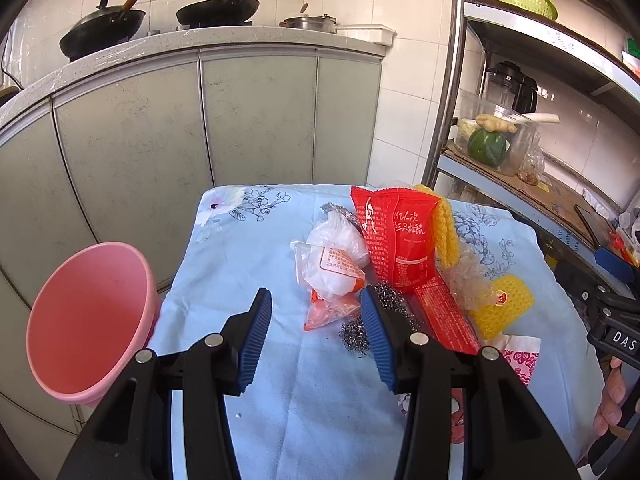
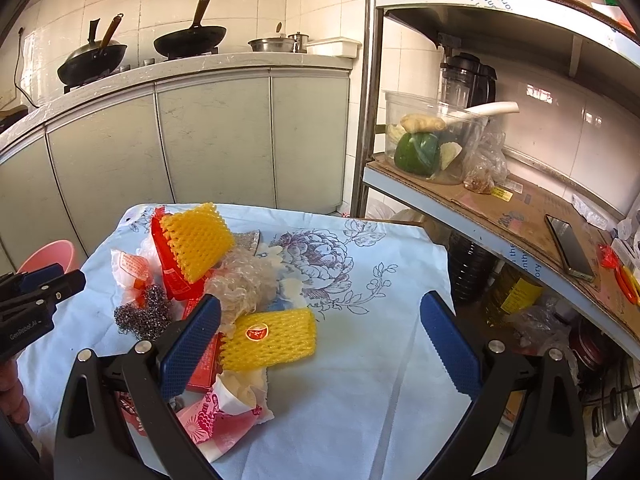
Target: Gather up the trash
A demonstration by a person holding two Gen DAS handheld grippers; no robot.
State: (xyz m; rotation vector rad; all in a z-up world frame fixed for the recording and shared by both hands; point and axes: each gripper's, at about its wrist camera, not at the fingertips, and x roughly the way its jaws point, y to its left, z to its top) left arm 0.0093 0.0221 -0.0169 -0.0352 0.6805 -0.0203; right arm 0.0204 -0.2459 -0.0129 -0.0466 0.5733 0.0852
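Observation:
A heap of trash lies on the flowered blue cloth (image 1: 280, 392): a red snack bag (image 1: 396, 240), white plastic bags (image 1: 336, 256), a steel scourer (image 1: 356, 332), yellow foam nets (image 2: 268, 340) (image 2: 196, 240), crinkled clear plastic (image 2: 244, 284) and a pink printed wrapper (image 2: 220, 420). My left gripper (image 1: 316, 340) hovers open in front of the scourer and an orange packet (image 1: 332, 312), nothing between its pads. My right gripper (image 2: 320, 344) stands wide open over the cloth, its left finger beside the nearer yellow net. A pink bucket (image 1: 88, 324) stands left of the table.
Grey cabinets (image 1: 160, 128) with woks (image 1: 216, 12) on the counter run behind the table. A metal shelf rack (image 2: 480, 200) holding a container of vegetables, a blender and a phone stands close on the right. A hand (image 1: 612, 404) grips the right tool's handle.

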